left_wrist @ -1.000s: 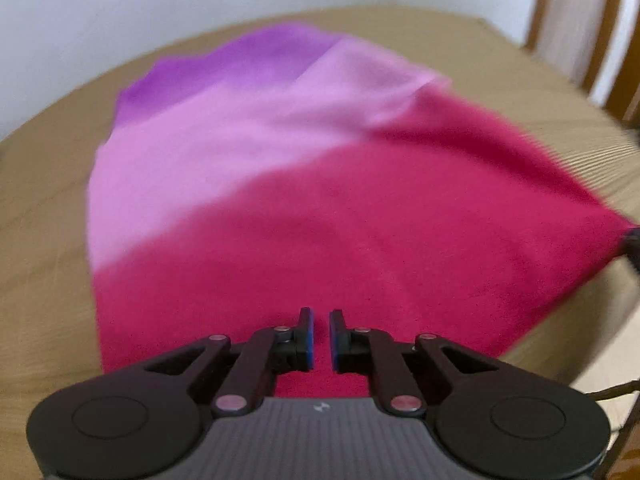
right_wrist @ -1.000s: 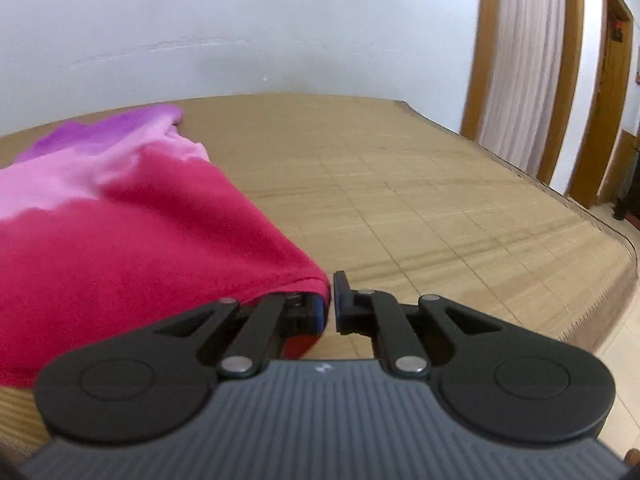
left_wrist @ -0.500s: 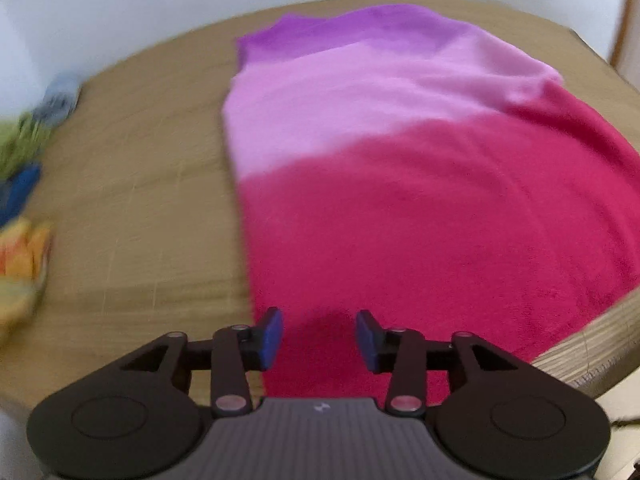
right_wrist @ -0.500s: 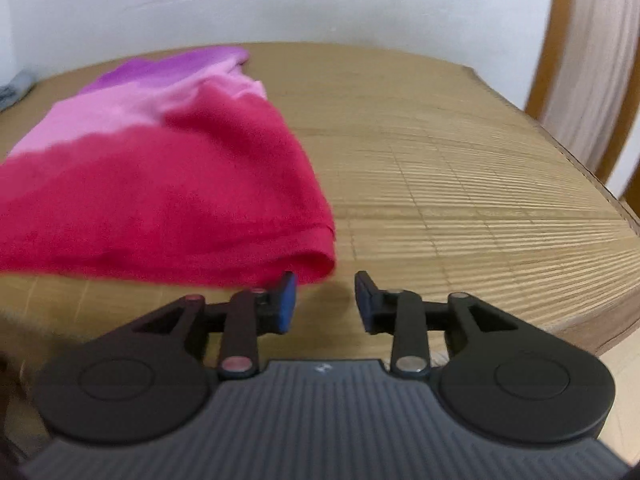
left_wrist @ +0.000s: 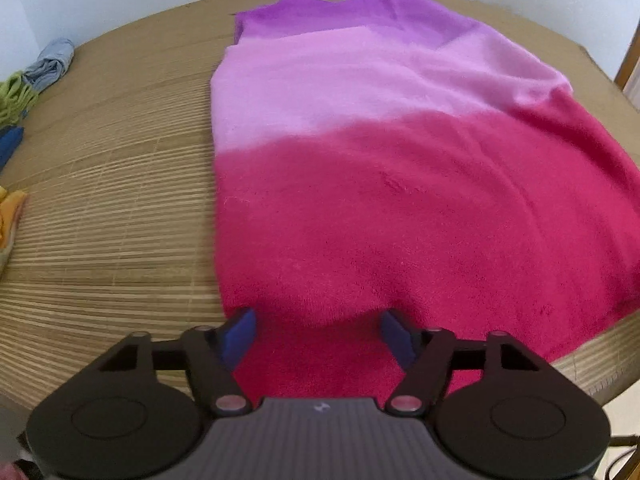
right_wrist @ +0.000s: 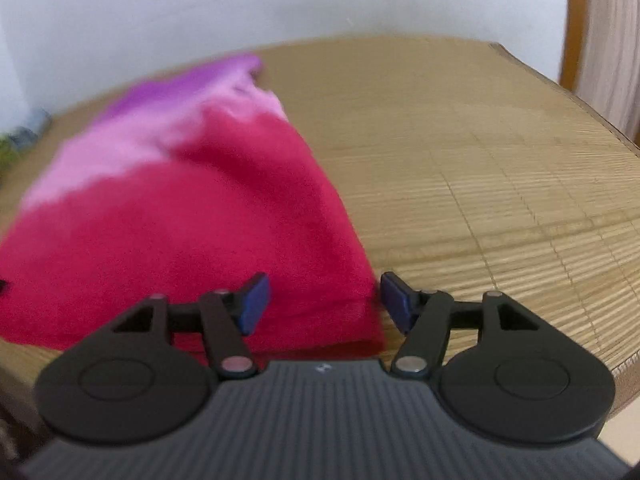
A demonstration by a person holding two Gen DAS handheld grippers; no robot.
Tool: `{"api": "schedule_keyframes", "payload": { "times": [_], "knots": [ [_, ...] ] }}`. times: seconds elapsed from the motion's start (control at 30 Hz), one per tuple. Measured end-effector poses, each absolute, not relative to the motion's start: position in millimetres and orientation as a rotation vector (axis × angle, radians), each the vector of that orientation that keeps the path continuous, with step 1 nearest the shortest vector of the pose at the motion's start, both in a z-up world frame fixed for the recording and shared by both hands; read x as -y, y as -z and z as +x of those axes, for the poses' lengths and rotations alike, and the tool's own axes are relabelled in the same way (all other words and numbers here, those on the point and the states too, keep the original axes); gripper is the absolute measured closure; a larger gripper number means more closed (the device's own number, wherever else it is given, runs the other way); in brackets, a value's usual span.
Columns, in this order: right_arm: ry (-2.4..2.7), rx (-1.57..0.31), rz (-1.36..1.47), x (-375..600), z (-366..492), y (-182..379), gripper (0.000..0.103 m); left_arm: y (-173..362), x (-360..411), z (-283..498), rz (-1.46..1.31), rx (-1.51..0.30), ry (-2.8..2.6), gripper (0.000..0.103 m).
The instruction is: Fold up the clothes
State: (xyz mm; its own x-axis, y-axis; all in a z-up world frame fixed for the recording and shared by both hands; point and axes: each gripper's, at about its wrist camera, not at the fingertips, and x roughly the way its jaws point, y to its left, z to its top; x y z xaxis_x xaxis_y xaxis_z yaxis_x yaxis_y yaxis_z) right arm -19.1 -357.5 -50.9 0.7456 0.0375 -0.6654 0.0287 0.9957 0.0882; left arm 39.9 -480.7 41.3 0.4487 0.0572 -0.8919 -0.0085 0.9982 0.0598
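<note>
A fuzzy garment [left_wrist: 400, 184] banded purple, light pink and deep red lies spread flat on the bamboo-mat surface [left_wrist: 112, 208]. My left gripper [left_wrist: 318, 330] hovers over its near left corner with the jaws opening, red cloth below the gap and the pads clear of it. In the right wrist view the same garment [right_wrist: 180, 220] lies to the left. My right gripper [right_wrist: 324, 300] sits over its near right corner, jaws opening, and the pads do not press the cloth.
Other clothes lie at the left rim of the mat: a grey-blue roll [left_wrist: 50, 62], a green piece [left_wrist: 14, 96], a blue one and an orange one [left_wrist: 10, 216]. Wooden door frames and a curtain [right_wrist: 612, 40] stand to the right. The mat's front edge is just below both grippers.
Both grippers went from shut on the garment's near corners to wide open, letting the cloth drop flat. The left view swung left, bringing the clothes pile into sight.
</note>
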Motion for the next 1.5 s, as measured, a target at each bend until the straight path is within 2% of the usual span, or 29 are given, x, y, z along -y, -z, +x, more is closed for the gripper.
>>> {"api": "schedule_keyframes", "payload": {
  "times": [0.07,0.17,0.27,0.33,0.4,0.47,0.53,0.73,1.03,1.17,1.23,1.3,1.33,1.37,1.5],
  "knots": [
    [-0.031,-0.751,0.119,352,-20,47,0.094,-43,478,37,0.084,-1.115,-0.070,0.034],
    [-0.095,-0.810,0.178,346,-29,40,0.094,-46,462,34,0.094,-1.144,-0.132,0.035],
    [-0.120,-0.855,0.140,342,-41,38,0.091,-53,450,34,0.115,-1.163,-0.168,0.050],
    [-0.123,-0.887,0.165,351,-39,32,0.088,-65,446,35,0.117,-1.149,-0.153,0.050],
    [-0.110,-0.892,0.191,363,-27,16,0.079,-84,446,44,0.127,-1.092,-0.147,0.046],
    [-0.083,-0.832,0.192,371,-13,-4,0.060,-103,445,60,0.131,-1.022,-0.140,0.041],
    [-0.063,-0.760,0.193,377,8,-22,0.046,-112,444,85,0.111,-0.973,-0.117,0.038],
    [-0.097,-0.712,0.236,368,118,-43,0.046,-110,455,181,0.114,-0.889,-0.094,0.038],
    [-0.158,-0.838,0.369,316,301,5,0.048,-68,462,323,0.078,-0.937,-0.119,0.040],
    [-0.161,-0.900,0.440,308,365,32,0.048,-54,458,354,0.079,-0.956,-0.146,0.040],
    [-0.174,-0.869,0.478,304,387,39,0.048,-48,456,360,0.087,-0.976,-0.153,0.040],
    [-0.198,-0.849,0.460,293,404,39,0.067,-41,456,363,0.093,-0.999,-0.154,0.040],
    [-0.200,-0.829,0.418,285,408,35,0.097,-38,455,362,0.100,-1.007,-0.156,0.039],
    [-0.202,-0.809,0.377,277,411,31,0.097,-36,454,361,0.104,-1.001,-0.162,0.036],
    [-0.319,-0.610,0.059,212,381,-7,0.097,-35,446,356,0.063,-0.991,-0.164,0.035]
  ]
}}
